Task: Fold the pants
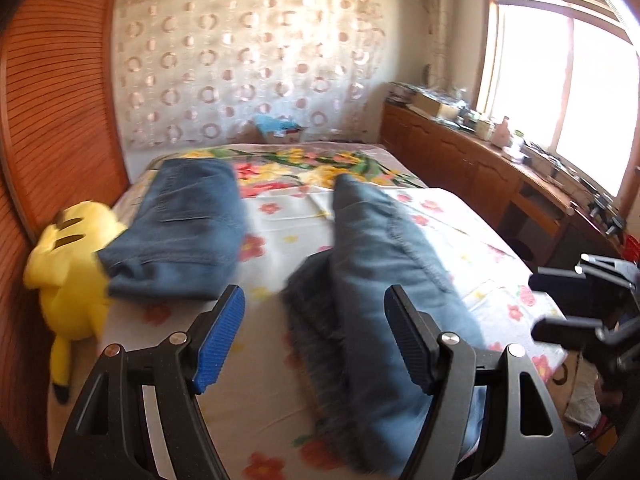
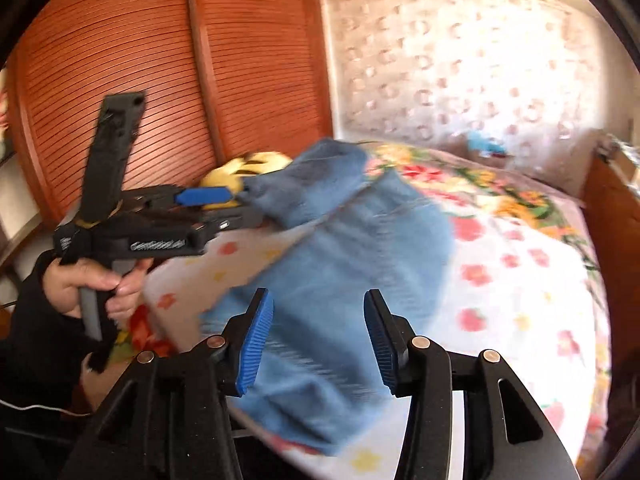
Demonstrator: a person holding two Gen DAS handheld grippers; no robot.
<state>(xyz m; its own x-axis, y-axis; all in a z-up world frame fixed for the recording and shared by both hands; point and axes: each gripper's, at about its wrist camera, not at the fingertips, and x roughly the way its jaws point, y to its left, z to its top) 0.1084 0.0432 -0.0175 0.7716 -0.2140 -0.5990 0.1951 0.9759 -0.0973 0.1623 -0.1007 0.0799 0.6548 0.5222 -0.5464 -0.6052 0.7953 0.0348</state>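
Observation:
Blue denim pants (image 1: 384,264) lie lengthwise on the floral bed (image 1: 280,216), one end running under the near edge; they also show in the right wrist view (image 2: 344,264). A folded pair of blue jeans (image 1: 180,224) lies at the left; in the right wrist view it shows further back (image 2: 312,176). My left gripper (image 1: 316,340) is open and empty above the near end of the pants; it also shows in the right wrist view (image 2: 224,204). My right gripper (image 2: 318,344) is open and empty over the pants; it also shows at the right edge of the left wrist view (image 1: 560,300).
A yellow plush toy (image 1: 68,268) lies at the bed's left edge against the orange slatted wardrobe (image 1: 52,100). A wooden cabinet (image 1: 480,164) with clutter runs along the right under the window. A patterned curtain hangs behind the bed.

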